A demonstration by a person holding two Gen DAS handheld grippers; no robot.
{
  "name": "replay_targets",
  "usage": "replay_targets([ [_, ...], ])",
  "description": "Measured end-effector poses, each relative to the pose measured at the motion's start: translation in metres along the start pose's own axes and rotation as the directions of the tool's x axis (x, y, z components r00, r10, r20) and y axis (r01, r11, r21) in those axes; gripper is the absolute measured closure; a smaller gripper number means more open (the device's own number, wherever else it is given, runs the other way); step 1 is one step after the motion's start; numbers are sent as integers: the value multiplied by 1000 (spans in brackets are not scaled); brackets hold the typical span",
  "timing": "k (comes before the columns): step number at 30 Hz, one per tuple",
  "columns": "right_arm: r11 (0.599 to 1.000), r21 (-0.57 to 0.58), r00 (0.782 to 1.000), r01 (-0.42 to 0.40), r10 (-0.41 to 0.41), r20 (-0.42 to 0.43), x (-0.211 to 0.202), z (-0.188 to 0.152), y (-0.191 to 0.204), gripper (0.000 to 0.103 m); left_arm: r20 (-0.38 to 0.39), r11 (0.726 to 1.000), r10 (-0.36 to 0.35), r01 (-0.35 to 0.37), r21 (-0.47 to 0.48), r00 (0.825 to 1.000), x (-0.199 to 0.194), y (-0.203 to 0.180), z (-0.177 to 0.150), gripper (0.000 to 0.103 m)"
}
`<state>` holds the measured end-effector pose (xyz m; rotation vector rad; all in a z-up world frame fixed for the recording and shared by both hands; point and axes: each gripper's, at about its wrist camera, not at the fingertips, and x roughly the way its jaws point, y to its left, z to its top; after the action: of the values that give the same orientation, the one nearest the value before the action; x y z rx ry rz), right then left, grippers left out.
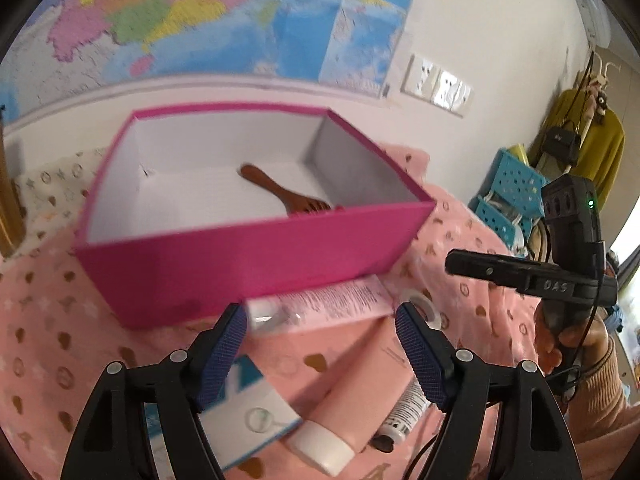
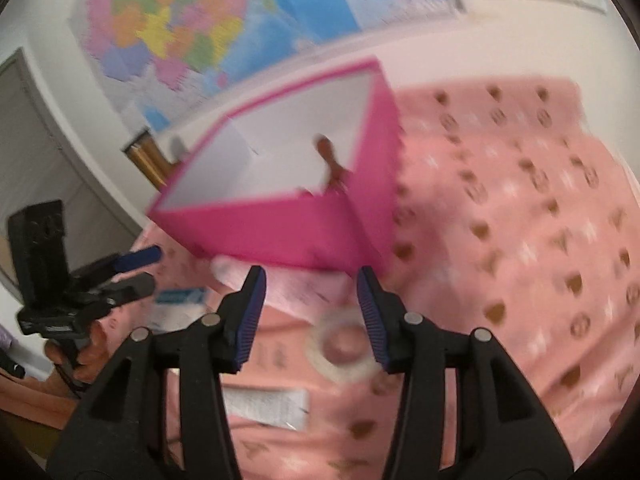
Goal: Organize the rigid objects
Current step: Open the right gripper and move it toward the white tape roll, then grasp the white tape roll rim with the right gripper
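A pink box with white inner walls stands open on the pink patterned cloth, close to the wall with the big coloured map. Inside the box lies one thing only — a brown wooden comb, with its handle pointing toward the far wall.

The left gripper hovers just before the near wall of the box, its jaws spread wide and holding nothing. Between its blue pads I see several things on the cloth: a long pink tube with a clear cap that lies against the foot of the box, a thicker pink tube with a white cap, a small white tube beside it, and a white and blue carton to the left. A roll of clear tape lies near the right finger.

The right gripper is also wide open and empty — it hangs over the cloth with the tape roll just below its right finger. This view is blurred, so small details are hard to tell. The other gripper appears at the left edge, held by a hand.
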<state>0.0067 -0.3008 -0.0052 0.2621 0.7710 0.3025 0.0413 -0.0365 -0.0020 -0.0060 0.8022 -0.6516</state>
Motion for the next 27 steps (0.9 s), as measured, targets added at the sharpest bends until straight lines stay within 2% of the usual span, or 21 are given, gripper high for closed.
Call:
replay_targets([
  [7,997,-18,994,73,-74,-80,21,-21,-16,54,-81,999,-38,40,17,996,29,-24,-10,28],
  [10,996,-27,992,84,-86,-97,28,-24,-19,54,-114,997,-59,65,46,992,40,-37,-11,37],
  [13,992,-68,988,105,-112,-109,35,-23,-15,59,-146,994,-71,82,69,987,51,-48,-12,46],
  [18,984,-124,983,124,-139,-118,42,-23,-11,71,-202,991,-112,124,50,973,71,-53,-9,62],
  [23,973,-171,978,153,-174,-113,44,-23,-10,86,-234,990,-123,137,44,964,83,-57,-8,67],
  [27,972,-169,979,161,-178,-94,39,-23,-9,87,-243,986,-152,163,28,958,87,-60,-6,70],
])
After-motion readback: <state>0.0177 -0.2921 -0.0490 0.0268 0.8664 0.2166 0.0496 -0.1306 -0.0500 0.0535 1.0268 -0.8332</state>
